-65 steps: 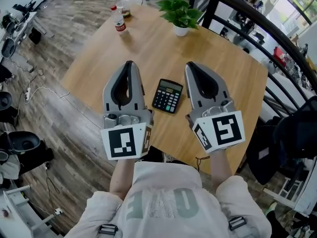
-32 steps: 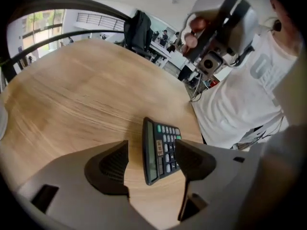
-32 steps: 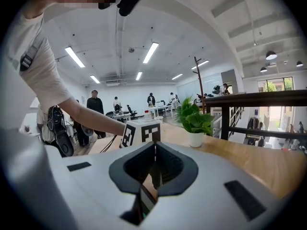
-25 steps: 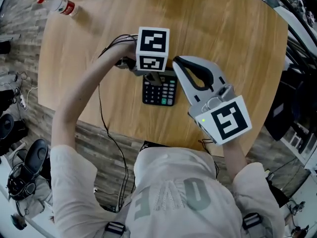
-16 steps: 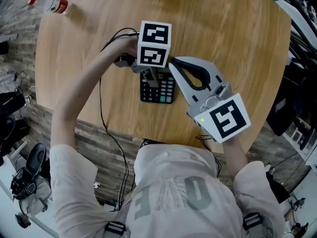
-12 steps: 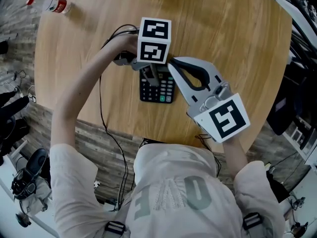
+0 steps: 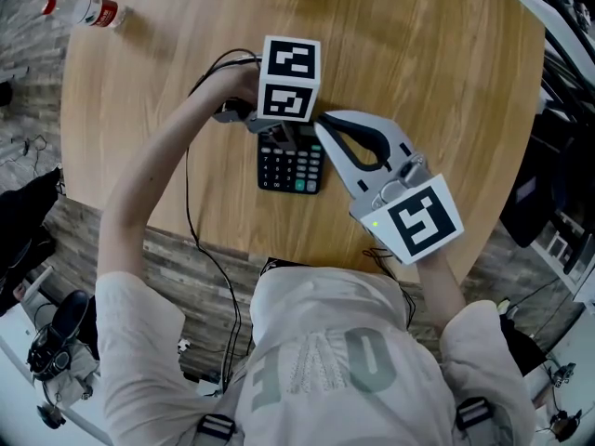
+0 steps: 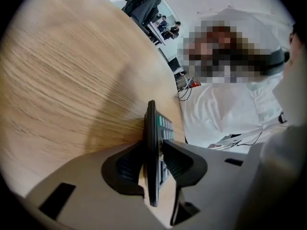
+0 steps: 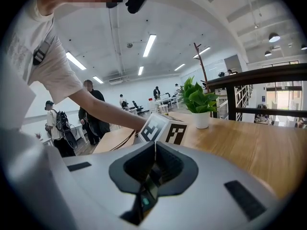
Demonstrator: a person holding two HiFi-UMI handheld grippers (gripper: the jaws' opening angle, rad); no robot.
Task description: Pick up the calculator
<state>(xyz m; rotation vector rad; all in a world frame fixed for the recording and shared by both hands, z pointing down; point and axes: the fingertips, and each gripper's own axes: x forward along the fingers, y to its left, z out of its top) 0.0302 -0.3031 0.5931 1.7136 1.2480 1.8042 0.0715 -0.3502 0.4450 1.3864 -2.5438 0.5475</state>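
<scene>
On the light wooden table (image 7: 418, 82) rests the black calculator with green keys (image 8: 152, 123), pinched between the left gripper (image 8: 154, 164) fingers, which have just been closing; the right gripper (image 9: 154, 146) fingers are pressed together just beside it

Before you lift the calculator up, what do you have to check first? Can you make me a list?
1. Jaws of the left tool on the calculator: ok. They have just been closing, and both pads press on it.
2. Grip near the middle of the calculator: not ok. It holds one end.
3. Is the right tool out of the way: cannot tell. It is shut and empty, close beside the calculator.
4. Is the cable off the calculator: ok.
</scene>
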